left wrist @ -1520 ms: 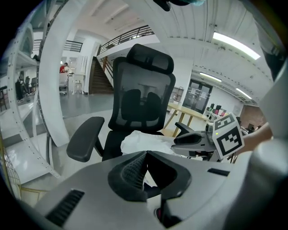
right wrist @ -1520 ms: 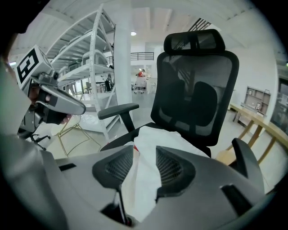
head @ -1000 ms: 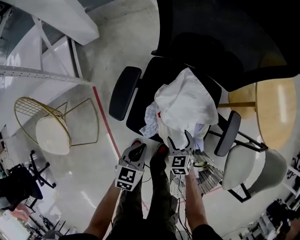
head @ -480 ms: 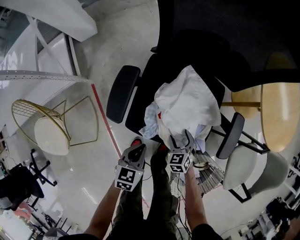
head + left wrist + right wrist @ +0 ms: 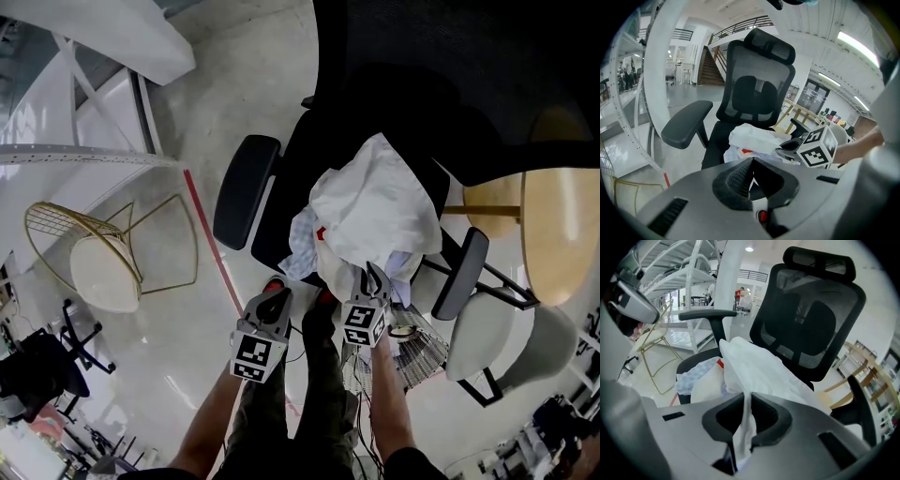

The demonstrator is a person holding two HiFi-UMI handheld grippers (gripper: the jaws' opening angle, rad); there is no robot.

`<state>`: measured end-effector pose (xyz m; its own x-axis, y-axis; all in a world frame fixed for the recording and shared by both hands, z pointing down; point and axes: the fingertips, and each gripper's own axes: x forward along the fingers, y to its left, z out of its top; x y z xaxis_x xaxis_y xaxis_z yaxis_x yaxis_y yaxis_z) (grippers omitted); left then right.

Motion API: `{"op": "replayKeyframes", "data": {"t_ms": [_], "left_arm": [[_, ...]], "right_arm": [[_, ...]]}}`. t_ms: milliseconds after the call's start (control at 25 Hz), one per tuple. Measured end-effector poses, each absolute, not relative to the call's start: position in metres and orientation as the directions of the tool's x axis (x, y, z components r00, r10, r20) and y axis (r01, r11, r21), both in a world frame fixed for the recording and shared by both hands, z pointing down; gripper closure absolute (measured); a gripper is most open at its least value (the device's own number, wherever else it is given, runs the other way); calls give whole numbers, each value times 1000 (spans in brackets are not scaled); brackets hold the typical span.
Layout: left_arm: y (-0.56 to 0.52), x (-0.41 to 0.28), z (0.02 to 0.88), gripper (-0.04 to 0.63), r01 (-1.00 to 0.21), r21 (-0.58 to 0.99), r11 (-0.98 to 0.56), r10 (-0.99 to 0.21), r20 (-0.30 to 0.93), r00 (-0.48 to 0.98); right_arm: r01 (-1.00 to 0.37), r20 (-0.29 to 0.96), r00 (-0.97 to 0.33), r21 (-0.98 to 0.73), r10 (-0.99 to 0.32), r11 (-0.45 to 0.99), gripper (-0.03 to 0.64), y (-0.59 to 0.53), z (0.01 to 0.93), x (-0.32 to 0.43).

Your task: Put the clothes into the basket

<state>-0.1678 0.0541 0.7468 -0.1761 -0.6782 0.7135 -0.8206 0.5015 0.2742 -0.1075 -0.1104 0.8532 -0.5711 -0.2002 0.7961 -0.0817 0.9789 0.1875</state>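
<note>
A heap of clothes (image 5: pixel 375 211), topped by a white garment (image 5: pixel 759 366), lies on the seat of a black office chair (image 5: pixel 281 202). My right gripper (image 5: pixel 368 281) is at the heap's near edge; its jaws are closing, and a fold of the white garment (image 5: pixel 744 427) is pinched between the pads. My left gripper (image 5: pixel 273 302) hangs short of the seat to the left, shut with nothing in it (image 5: pixel 751 168). A white wire basket (image 5: pixel 417 354) stands on the floor beside my right arm, partly hidden.
The chair's armrests (image 5: pixel 246 183) (image 5: pixel 461 267) flank the heap and its mesh back (image 5: pixel 806 329) rises behind. A gold wire chair (image 5: pixel 94 253) stands to the left, a white chair (image 5: pixel 497 342) and a wooden table (image 5: pixel 558 225) to the right. A red line (image 5: pixel 211 244) runs across the floor.
My right gripper's jaws stood wide open at the heap's edge; they have now come together on the white garment, a little lower and further in. The left gripper has stayed put.
</note>
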Motion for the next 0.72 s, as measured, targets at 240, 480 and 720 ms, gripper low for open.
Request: {"op": "replayKeyframes", "data": {"t_ms": [240,480,720], "left_arm": [[58,-170,737,589,-827,268,495,-683,708,-179],[58,-184,713,589,-841,249,481,-704,681,-202],[51,-192,673,589,-856,218,468,-727,645,-233]], "right_arm": [[-175,778,-604,85,-175,981,571,-119,832,-116],[-235,721,-658,76,-216,969,574,-130,799,-134],[-297,655,-708,64,-264,953,575,-146,743,-143]]}}
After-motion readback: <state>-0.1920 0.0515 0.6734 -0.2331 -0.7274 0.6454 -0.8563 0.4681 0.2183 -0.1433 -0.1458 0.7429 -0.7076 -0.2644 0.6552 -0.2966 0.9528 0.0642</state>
